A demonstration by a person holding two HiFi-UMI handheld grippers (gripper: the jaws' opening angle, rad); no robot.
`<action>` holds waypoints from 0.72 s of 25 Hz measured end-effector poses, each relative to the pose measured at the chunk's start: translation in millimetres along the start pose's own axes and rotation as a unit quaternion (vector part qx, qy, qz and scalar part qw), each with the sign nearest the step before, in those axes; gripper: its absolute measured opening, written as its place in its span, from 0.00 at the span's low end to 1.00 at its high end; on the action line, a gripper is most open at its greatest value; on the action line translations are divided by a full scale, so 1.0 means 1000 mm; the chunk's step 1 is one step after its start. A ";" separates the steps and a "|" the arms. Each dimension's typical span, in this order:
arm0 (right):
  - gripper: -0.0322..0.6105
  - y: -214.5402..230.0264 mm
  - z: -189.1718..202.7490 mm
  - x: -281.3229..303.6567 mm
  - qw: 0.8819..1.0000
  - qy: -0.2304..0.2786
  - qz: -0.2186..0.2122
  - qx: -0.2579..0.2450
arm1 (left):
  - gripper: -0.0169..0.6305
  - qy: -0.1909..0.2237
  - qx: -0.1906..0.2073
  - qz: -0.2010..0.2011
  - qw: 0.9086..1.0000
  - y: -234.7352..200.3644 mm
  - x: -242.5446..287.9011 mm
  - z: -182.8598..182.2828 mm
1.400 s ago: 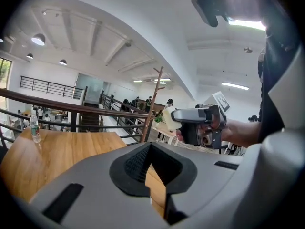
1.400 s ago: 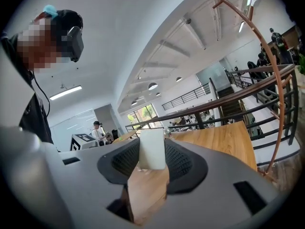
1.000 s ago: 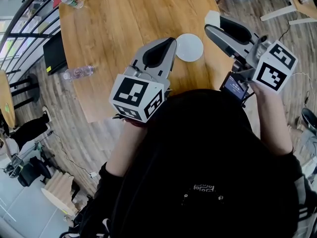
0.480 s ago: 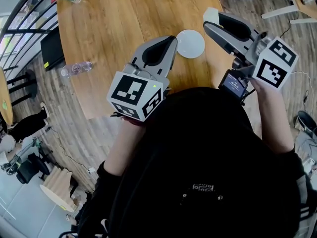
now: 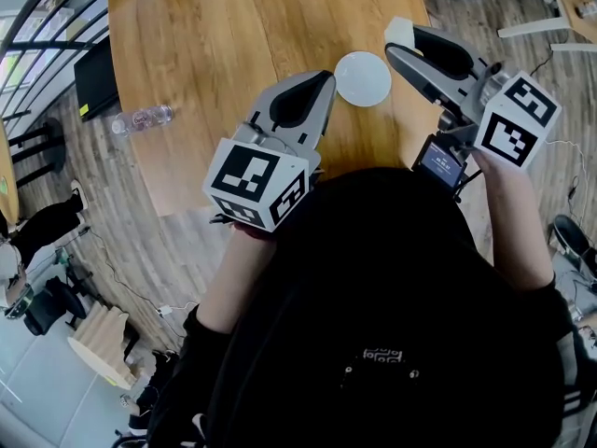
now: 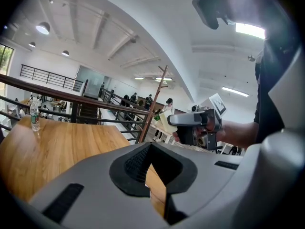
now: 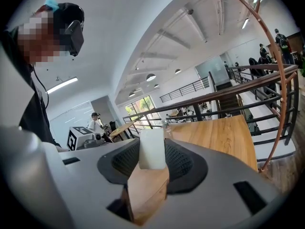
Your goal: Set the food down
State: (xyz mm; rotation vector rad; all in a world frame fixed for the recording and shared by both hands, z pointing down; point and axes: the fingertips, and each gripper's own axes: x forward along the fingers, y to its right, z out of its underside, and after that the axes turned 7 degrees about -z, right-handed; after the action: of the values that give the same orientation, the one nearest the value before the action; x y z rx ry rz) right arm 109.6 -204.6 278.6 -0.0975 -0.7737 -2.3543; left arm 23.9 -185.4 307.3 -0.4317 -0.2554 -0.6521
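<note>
A white round plate (image 5: 362, 78) lies on the wooden table (image 5: 215, 35), near its front edge. My right gripper (image 5: 398, 50) hovers just right of the plate, shut on a pale cream block of food (image 5: 399, 34). In the right gripper view the food (image 7: 152, 149) stands upright between the black pads, at my right gripper (image 7: 152, 162). My left gripper (image 5: 320, 80) is held above the table's front edge, just left of the plate, shut with nothing in it. In the left gripper view the pads of my left gripper (image 6: 151, 149) meet, and the food (image 6: 165, 123) shows beyond them.
A clear water bottle (image 5: 140, 118) lies near the table's left edge, and another bottle (image 6: 34, 116) stands at the far end. A dark flat object (image 5: 93, 82) sits beside the table on the left. A metal railing (image 7: 257, 94) runs behind the table. Wooden floor surrounds it.
Almost nothing differs. The head view has drifted slightly, so the plate sits a little higher in the picture. Both grippers keep their places and the food stays held.
</note>
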 end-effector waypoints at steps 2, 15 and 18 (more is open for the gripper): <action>0.32 0.001 0.004 -0.002 1.000 -0.004 0.001 0.001 | 0.03 -0.001 -0.004 -0.003 1.000 0.002 -0.002 0.002; 0.32 0.021 0.020 0.012 0.999 -0.036 0.001 -0.001 | 0.03 -0.005 -0.029 -0.026 0.999 -0.002 -0.008 0.014; 0.32 0.026 0.025 0.017 0.999 -0.045 -0.001 -0.001 | 0.03 -0.007 -0.035 -0.033 0.999 -0.003 -0.009 0.016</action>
State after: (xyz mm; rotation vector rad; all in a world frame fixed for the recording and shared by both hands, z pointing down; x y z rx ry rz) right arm 108.9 -216.2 316.1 -0.2030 -0.8157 -2.3662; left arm 13.6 -175.3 319.1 -0.4966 -0.2618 -0.7242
